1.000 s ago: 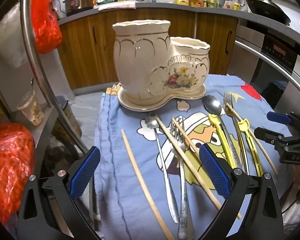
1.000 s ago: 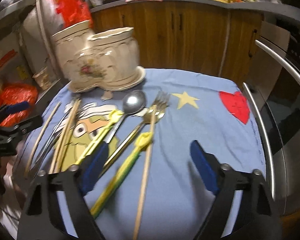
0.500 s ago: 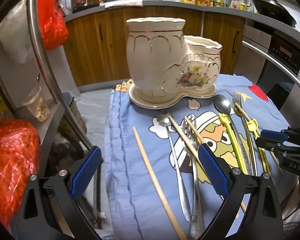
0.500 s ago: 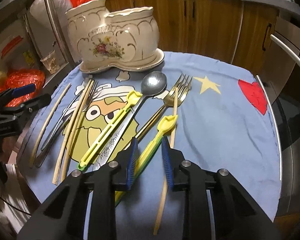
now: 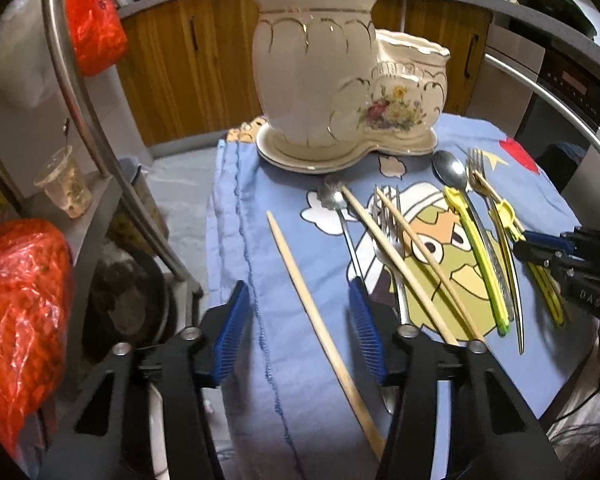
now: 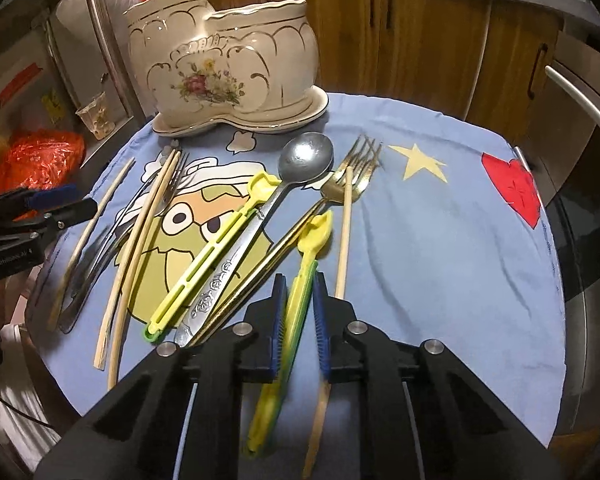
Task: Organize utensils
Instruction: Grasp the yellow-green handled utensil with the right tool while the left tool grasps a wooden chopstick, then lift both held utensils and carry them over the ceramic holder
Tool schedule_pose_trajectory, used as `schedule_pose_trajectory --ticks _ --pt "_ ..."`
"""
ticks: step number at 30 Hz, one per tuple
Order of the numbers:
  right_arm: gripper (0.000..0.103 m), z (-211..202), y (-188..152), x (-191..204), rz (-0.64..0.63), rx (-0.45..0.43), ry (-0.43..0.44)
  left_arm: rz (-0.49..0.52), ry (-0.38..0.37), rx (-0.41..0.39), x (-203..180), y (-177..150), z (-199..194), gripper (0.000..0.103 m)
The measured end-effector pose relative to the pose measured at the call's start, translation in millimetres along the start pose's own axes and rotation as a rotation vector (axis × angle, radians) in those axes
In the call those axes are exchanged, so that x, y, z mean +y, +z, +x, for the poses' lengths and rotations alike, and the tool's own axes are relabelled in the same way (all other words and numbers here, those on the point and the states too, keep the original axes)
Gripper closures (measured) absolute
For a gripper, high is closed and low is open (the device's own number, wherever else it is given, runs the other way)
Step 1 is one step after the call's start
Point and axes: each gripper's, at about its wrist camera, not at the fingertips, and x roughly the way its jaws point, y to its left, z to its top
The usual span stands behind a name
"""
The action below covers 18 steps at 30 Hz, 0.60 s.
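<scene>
Fingers of the right gripper [image 6: 297,312], wide apart a second ago, now pinch the yellow-green utensil [image 6: 300,276] low in the middle of the right wrist view, so the first pickup looks secured. The left gripper [image 5: 296,336] has narrowed partway around a lone chopstick [image 5: 320,320] in the lower centre of its view without touching it. The ceramic holder [image 6: 224,68], upper left, holds nothing visible, so sorting has barely begun.
</scene>
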Motion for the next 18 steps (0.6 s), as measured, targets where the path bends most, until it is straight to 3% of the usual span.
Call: schedule_pose_trajectory --ticks 4,9,11,12,13,18 --pt "0.092 -4 1 -2 0.015 -0.013 0.008 0.009 -0.017 0.049 -4 -2 10 0.072" --pt "0.093 -9 1 -4 0.036 -0.038 0.019 0.029 0.021 0.039 -8 0 16 0.072" --pt "0.094 -13 2 -7 0.051 -0.058 0.032 0.032 0.026 0.034 -10 1 17 0.079" --pt "0.095 -16 3 -8 0.056 -0.071 0.033 0.035 0.027 0.032 -10 1 17 0.089" --pt "0.095 -19 3 -10 0.063 -0.091 0.042 0.038 0.032 0.030 -11 1 17 0.092" --pt "0.095 -25 6 -11 0.075 -0.121 0.063 0.015 0.008 0.031 -6 4 16 0.097"
